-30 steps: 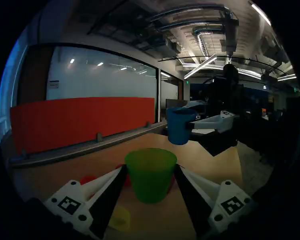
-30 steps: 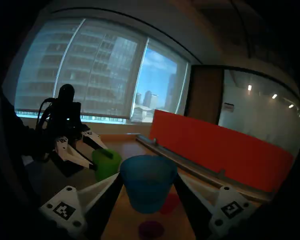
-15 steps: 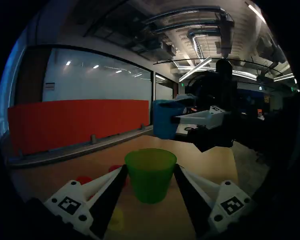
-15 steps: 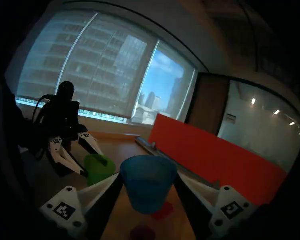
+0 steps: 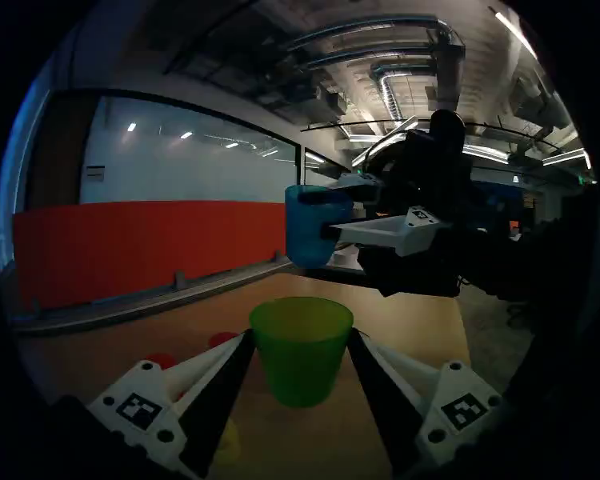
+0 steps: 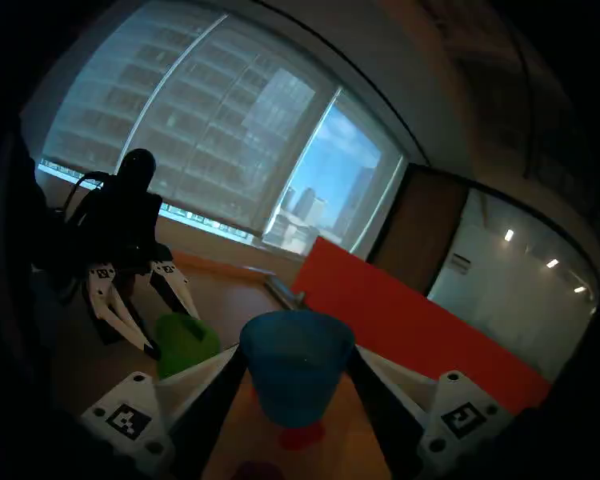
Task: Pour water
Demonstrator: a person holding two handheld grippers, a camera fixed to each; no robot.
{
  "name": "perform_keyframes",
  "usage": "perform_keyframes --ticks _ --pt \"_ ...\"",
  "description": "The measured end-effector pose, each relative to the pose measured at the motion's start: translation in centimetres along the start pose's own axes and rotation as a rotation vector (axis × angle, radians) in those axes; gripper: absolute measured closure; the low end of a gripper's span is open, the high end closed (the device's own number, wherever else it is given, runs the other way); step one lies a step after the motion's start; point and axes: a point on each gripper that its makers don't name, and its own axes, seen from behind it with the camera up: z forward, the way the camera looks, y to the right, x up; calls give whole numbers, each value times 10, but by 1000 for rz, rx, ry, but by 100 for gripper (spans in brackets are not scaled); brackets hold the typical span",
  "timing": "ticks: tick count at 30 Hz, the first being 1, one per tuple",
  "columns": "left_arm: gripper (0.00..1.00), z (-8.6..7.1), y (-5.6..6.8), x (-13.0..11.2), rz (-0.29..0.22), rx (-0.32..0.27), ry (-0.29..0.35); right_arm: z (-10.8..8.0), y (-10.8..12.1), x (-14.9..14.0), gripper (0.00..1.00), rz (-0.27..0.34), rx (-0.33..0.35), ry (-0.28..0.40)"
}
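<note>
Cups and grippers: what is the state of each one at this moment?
green cup, upright, gripped on both sides.
blue cup, held in the air, no water leaving it.
left gripper, shut on the green cup.
right gripper, shut on the blue cup.

I'm in an office: beyond my wooden table (image 5: 420, 328) stands a glass-walled meeting room (image 5: 188, 172) with an orange-red band (image 5: 140, 240) across it. Above the table run bare ducts (image 5: 386, 86) and strip lights (image 5: 518, 34). Past its far edge, a big window (image 6: 180, 160) looks onto high-rise towers (image 6: 260, 104).
</note>
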Motion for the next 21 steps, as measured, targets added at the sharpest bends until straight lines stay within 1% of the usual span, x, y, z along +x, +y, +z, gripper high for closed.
perform_keyframes --ticks 5,9,15,21 --pt "15 2 3 0 -1 -8 3 3 -1 7 10 -70 -1 3" --pt "15 3 5 1 -5 -13 8 5 -1 13 10 -114 0 7" --pt "15 4 6 1 -7 -18 11 9 -1 21 10 -182 5 10" --pt "15 4 7 1 -5 -21 11 13 -3 27 10 -266 4 12"
